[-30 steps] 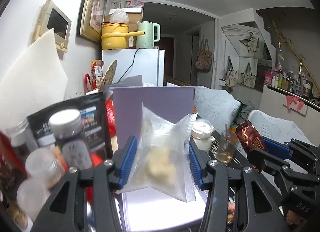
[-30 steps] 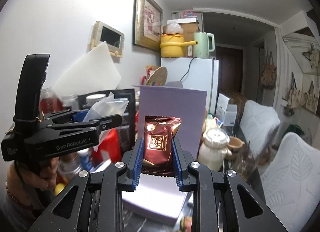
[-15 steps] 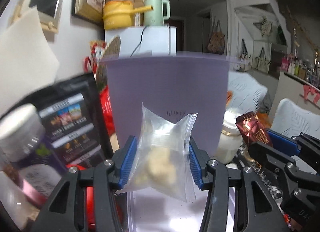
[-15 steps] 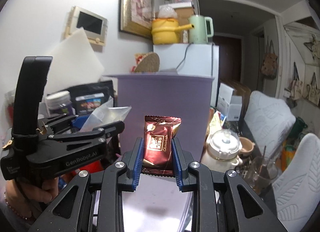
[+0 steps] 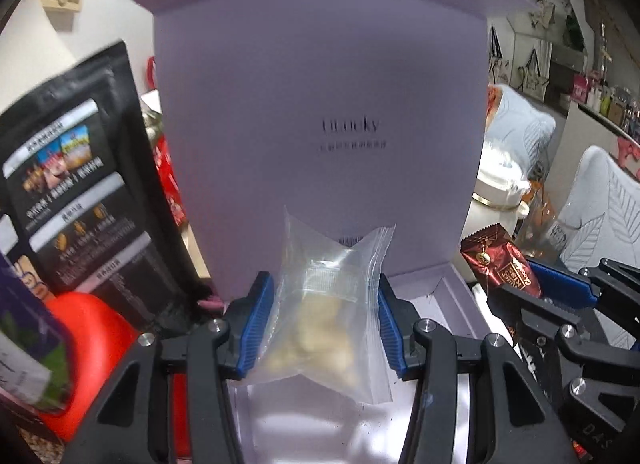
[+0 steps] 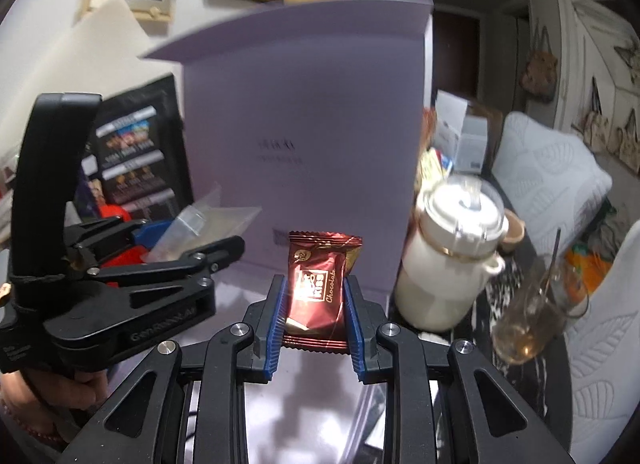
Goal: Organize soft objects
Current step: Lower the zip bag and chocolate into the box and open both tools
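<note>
Both grippers move in toward the open lilac box: its raised lid now fills the left view, hiding the fridge, and the cream jar looms nearer on the right.

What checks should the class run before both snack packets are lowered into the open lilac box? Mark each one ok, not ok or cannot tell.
1. Left claw shut on the clear snack bag: ok.
2. Right claw shut on the red chocolate packet: ok.
3. Lilac box open, lid standing upright: ok.
4. Both packets above the box floor: ok.
5. The two claws apart, not touching: ok.
6. Box floor free of other items: cannot tell, largely hidden by the claws.
</note>
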{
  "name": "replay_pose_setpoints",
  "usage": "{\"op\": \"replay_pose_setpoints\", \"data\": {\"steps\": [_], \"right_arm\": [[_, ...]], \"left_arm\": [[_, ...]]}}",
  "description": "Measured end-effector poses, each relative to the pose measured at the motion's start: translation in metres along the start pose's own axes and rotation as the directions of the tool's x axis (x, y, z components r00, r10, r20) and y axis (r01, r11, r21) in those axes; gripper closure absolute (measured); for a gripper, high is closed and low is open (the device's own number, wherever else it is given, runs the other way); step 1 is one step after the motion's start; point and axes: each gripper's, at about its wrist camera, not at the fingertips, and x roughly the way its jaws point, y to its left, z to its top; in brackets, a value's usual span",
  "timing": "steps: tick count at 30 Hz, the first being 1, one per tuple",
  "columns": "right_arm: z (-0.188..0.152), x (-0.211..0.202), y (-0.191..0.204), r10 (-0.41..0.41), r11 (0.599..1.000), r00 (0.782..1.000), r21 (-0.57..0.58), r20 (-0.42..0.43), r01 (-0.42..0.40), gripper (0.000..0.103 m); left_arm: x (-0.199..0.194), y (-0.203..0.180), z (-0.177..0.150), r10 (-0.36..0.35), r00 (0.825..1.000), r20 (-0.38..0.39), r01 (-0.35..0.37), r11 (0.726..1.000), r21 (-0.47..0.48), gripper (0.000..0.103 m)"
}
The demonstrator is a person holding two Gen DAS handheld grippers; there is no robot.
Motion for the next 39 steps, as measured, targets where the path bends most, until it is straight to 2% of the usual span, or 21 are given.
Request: {"op": "replay_pose_setpoints", "data": {"steps": [6, 11, 19, 23, 29, 39], "right_arm": [[-0.006, 0.015, -0.011, 0.005, 0.999, 0.998, 0.033, -0.057, -0.004, 0.076], [-0.010, 0.024, -0.010, 0.001, 1.000, 0.998, 0.032, -0.066, 0.001, 0.076], [-0.018, 0.038, 0.002, -0.030, 1.000, 0.997, -0.006, -0.071, 0.030, 0.076], [-0.023, 0.049, 0.005, -0.038, 0.999, 0.994, -0.011, -0.103, 0.037, 0.076], [-0.031, 0.062, 0.000, -0.046, 0.999, 0.987, -0.005, -0.153, 0.045, 0.076], [-0.036, 0.075, -0.004, -0.045, 0.999, 0.981, 0.005, -0.190, 0.047, 0.075]], "left_arm": [[0.024, 0.000, -0.007, -0.007, 0.996, -0.091, 0.006, 1.000, -0.007, 0.054], [0.048, -0.003, -0.014, 0.005, 0.987, -0.160, -0.004, 1.000, 0.007, 0.054], [0.074, -0.010, -0.024, 0.054, 0.972, -0.230, -0.045, 0.998, 0.043, 0.053], [0.085, -0.015, -0.027, 0.064, 0.959, -0.276, -0.052, 0.997, 0.049, 0.053], [0.101, -0.012, -0.026, 0.062, 0.938, -0.340, -0.063, 0.998, 0.008, 0.054], [0.129, -0.030, -0.014, 0.122, 0.905, -0.407, -0.116, 0.992, 0.038, 0.053]]}}
